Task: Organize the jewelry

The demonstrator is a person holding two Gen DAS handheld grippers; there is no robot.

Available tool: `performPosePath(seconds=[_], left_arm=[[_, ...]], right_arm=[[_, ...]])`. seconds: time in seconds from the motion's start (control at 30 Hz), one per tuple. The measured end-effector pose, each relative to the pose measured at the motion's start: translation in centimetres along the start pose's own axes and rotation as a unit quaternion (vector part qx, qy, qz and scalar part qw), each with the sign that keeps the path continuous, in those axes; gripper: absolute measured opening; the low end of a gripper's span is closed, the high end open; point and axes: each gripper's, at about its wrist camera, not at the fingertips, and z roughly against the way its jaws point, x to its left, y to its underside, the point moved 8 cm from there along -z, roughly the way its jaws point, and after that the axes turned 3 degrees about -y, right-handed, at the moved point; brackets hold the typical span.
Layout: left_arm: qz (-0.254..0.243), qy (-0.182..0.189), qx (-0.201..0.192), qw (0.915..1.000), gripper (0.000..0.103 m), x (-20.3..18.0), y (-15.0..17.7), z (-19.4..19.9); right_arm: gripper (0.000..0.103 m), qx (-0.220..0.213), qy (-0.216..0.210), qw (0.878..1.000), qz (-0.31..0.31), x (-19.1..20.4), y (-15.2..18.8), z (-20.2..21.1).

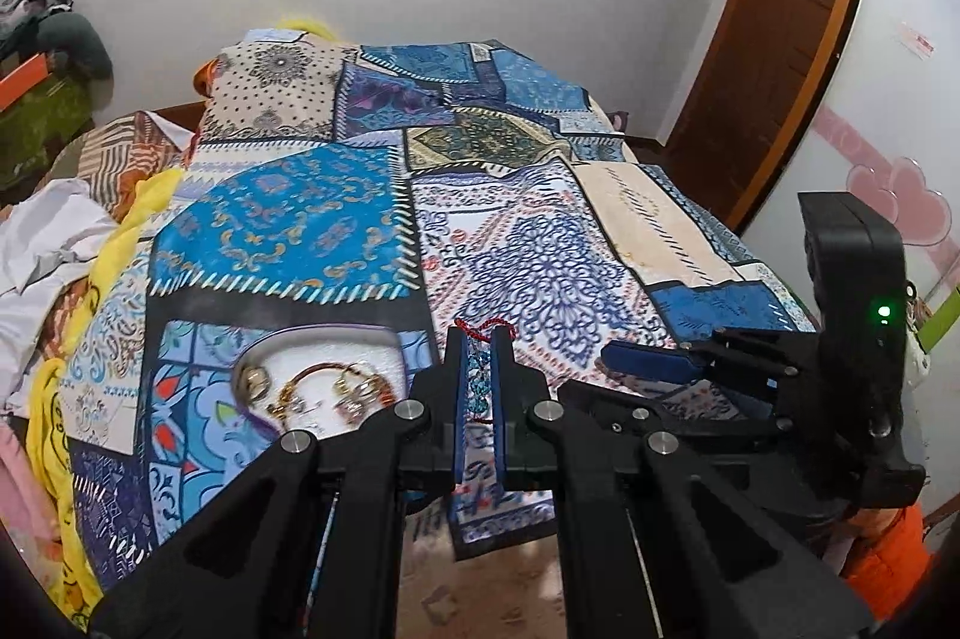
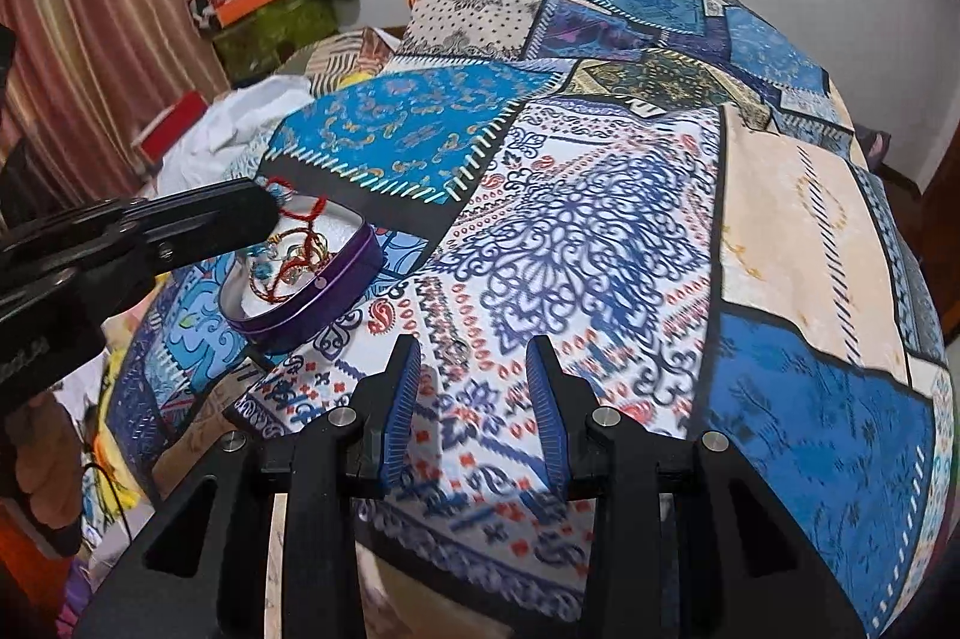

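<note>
My left gripper [image 1: 479,339] is shut on a red-thread bracelet [image 1: 478,375] with blue beads, held between its blue pads. A purple heart-shaped tin [image 1: 336,339] with a white lining lies on the bed just left of it and holds several gold and beaded pieces [image 1: 336,390]. In the right wrist view the left gripper [image 2: 264,213] hangs over the tin [image 2: 312,297] with the red thread [image 2: 300,210] trailing into it. My right gripper [image 2: 474,357] is open and empty, low over the bedspread, to the right of the tin.
A blue patchwork bedspread [image 2: 600,219] covers the bed. Piled clothes and a white cloth [image 1: 54,231] lie at the left. A brown door [image 1: 774,15] stands at the right, a green box with an orange box [image 2: 252,3] in the far corner.
</note>
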Motion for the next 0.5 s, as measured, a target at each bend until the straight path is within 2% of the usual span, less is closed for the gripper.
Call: performPosePath(seconds=[0.03,0.1,0.23,0.3,0.5], left_arm=[[0.003,0.001,-0.001,1.0000,0.005,0.3,0.2,0.1],[0.009,0.002,-0.001,1.0000,0.005,0.8,0.4,0.2],[0.021,0.002,-0.002,0.9998,0.005,1.6,0.8,0.3],[0.026,0.002,-0.004,0.9997,0.005,1.8,0.9,0.4],[0.028,-0.002,-0.013,0.9995,0.005,2.3,1.0,1.3]], right_arm=[[0.033,0.004,0.001,1.000,0.005,0.2,0.0,-0.3],[0.024,0.013,0.002,1.000,0.012,0.5,0.2,-0.9],[0.020,0.017,0.016,0.999,0.025,0.6,0.5,-1.6],[0.010,0.017,0.018,0.999,0.025,0.6,0.5,-1.7],[0.010,0.012,0.018,1.000,0.021,0.5,0.4,-1.3]])
